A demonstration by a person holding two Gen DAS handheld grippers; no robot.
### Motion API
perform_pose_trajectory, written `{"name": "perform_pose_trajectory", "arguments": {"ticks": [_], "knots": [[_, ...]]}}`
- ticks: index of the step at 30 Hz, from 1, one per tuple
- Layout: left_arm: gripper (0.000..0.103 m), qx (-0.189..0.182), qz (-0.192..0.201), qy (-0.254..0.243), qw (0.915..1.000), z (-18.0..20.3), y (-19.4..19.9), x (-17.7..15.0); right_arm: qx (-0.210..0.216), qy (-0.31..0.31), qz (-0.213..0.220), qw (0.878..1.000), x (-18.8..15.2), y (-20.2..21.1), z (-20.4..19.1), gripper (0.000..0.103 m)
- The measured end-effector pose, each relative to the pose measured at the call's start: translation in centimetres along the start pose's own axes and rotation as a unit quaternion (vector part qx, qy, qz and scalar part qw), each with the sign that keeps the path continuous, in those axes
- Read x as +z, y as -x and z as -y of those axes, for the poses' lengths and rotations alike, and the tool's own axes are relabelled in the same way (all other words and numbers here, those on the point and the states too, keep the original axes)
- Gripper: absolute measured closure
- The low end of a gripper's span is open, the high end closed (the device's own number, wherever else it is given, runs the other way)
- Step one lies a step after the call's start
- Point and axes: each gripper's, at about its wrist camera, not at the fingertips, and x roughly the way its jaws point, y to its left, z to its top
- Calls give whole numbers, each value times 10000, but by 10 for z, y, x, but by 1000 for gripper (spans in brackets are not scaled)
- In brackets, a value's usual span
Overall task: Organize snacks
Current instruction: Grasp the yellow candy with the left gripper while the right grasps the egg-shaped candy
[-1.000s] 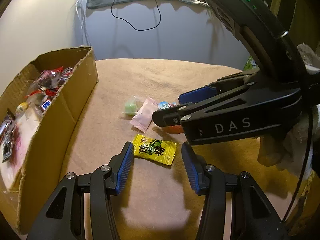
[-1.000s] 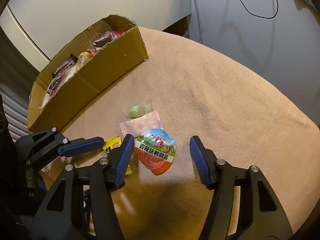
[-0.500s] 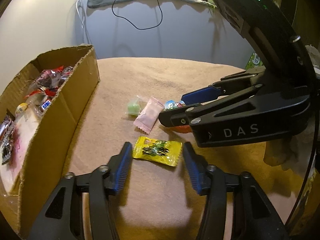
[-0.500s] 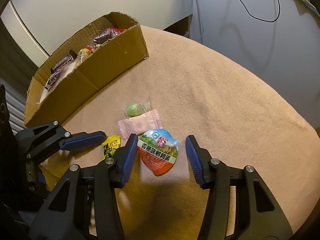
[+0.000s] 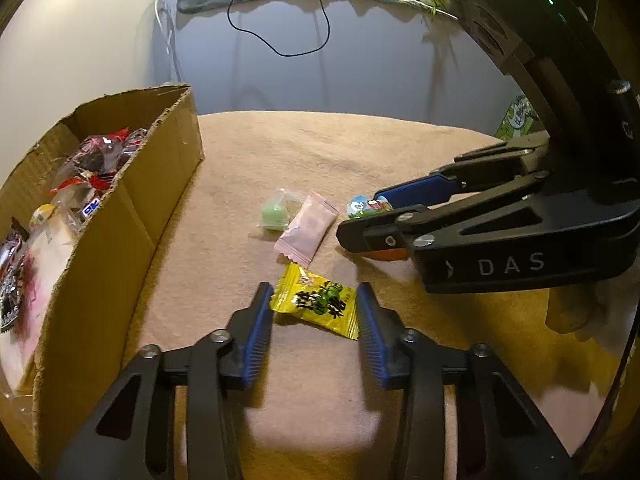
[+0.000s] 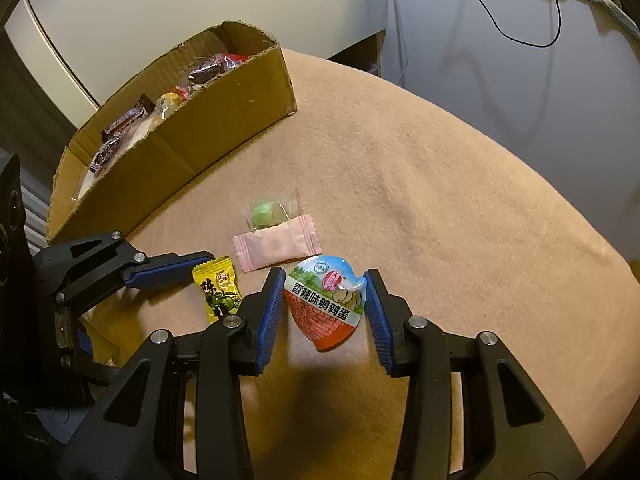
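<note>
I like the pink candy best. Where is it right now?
The pink candy lies on the tan cloth, right of the cardboard box. The green sweet sits just behind it, the yellow candy and egg-snack pack just in front.

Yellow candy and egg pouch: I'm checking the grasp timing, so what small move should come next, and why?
Probably finish closing both, then lift. The left gripper is closing with the yellow candy between its fingers; the right gripper is closing around the egg pouch. Both still lie on the table, outside the cardboard box.

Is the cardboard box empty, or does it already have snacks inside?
Not empty. The open-topped cardboard box already holds several wrapped snacks; red, dark and yellow wrappers show above its torn edge in both views.
</note>
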Motion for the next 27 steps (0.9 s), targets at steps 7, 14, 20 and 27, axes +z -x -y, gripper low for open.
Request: {"name": "perform_pose_trajectory", "arguments": {"ticks": [7,14,20,27], "knots": [[80,-48,74,-17,10000,2,7,-3,57,-90,64,9999,-2,4,2,62],[91,-147,133,-61,9998,4,7,-1,30,-151,153,9998,-6,12,7,62],[93,-179,222,-75,9996,3,12,0,52,-233,205,9995,-9,14,10,62],[93,-228,348,60,9991,-2,23,1,67,-348,366,9987,-9,27,14,62]]}}
